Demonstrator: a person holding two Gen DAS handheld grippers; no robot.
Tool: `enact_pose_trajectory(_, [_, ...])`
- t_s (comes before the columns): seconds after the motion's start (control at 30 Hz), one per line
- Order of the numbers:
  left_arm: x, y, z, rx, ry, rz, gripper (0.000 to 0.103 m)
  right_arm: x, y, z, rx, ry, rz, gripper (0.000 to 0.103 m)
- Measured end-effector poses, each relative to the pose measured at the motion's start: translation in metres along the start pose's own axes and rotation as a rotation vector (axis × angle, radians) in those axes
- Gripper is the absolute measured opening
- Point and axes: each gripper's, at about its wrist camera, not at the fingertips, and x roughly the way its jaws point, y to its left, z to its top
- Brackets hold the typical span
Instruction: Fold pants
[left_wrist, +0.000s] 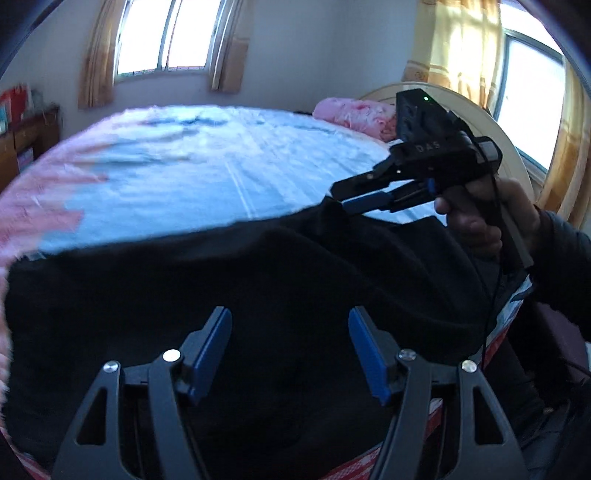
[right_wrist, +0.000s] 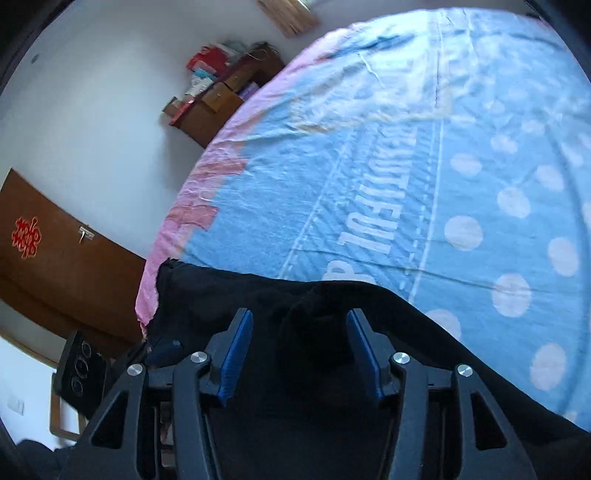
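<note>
Black pants (left_wrist: 258, 280) lie spread across the near edge of a bed with a blue and pink sheet (left_wrist: 221, 166). My left gripper (left_wrist: 290, 317) is open above the dark cloth, nothing between its blue pads. My right gripper (left_wrist: 338, 201) shows at the right of the left wrist view, held by a hand, its tips at a raised fold of the pants. In the right wrist view the right gripper (right_wrist: 299, 321) is open, with a bunched hump of the pants (right_wrist: 314, 332) between its pads.
A pink pillow (left_wrist: 351, 114) and a round headboard (left_wrist: 491, 125) are at the far right of the bed. A wooden cabinet (right_wrist: 221, 99) with boxes stands by the wall. A brown door (right_wrist: 55, 258) is to the left. The dotted blue sheet (right_wrist: 480, 184) stretches beyond the pants.
</note>
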Motion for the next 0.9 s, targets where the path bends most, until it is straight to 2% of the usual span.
enact_pose_trajectory(0.03, [0.004,0.002,-0.002,-0.010,0.011,0.006,0.069,0.003,-0.007,0.000,0.013,0.010,0.007,0.045])
enact_pose_trajectory(0.13, [0.009,0.007,-0.005,-0.025,0.026,-0.005,0.069,0.012,-0.015,0.007,0.018,-0.004,-0.005,0.028])
enact_pose_trajectory(0.17, [0.010,0.006,-0.006,-0.025,0.027,-0.008,0.069,0.011,-0.016,0.009,0.016,-0.019,-0.013,0.016])
enact_pose_trajectory(0.2, [0.011,0.005,-0.007,-0.023,0.026,-0.012,0.069,0.011,-0.020,0.012,0.021,-0.032,-0.019,0.010])
enact_pose_trajectory(0.37, [0.011,0.002,-0.009,-0.010,0.017,-0.017,0.070,0.018,-0.034,0.024,0.037,-0.049,-0.068,0.008])
enact_pose_trajectory(0.47, [0.009,0.001,-0.006,-0.019,0.020,-0.022,0.070,0.021,-0.040,0.026,0.048,-0.030,-0.036,0.008])
enact_pose_trajectory(0.53, [0.003,-0.001,-0.002,-0.033,0.012,-0.031,0.070,0.010,-0.043,0.022,0.062,-0.043,-0.024,0.013])
enact_pose_trajectory(0.6, [0.000,-0.003,0.003,-0.035,-0.004,-0.043,0.070,-0.015,-0.045,0.013,0.102,-0.080,-0.035,0.048])
enact_pose_trajectory(0.73, [0.003,-0.031,0.014,0.018,-0.006,-0.090,0.070,-0.093,-0.046,-0.028,0.098,-0.179,-0.032,0.049])
enact_pose_trajectory(0.83, [0.018,-0.064,0.022,0.083,0.019,-0.150,0.072,-0.167,-0.057,-0.077,0.102,-0.265,-0.158,0.049])
enact_pose_trajectory(0.9, [0.030,-0.087,0.027,0.115,0.035,-0.206,0.074,-0.221,-0.069,-0.117,0.141,-0.338,-0.286,0.049])
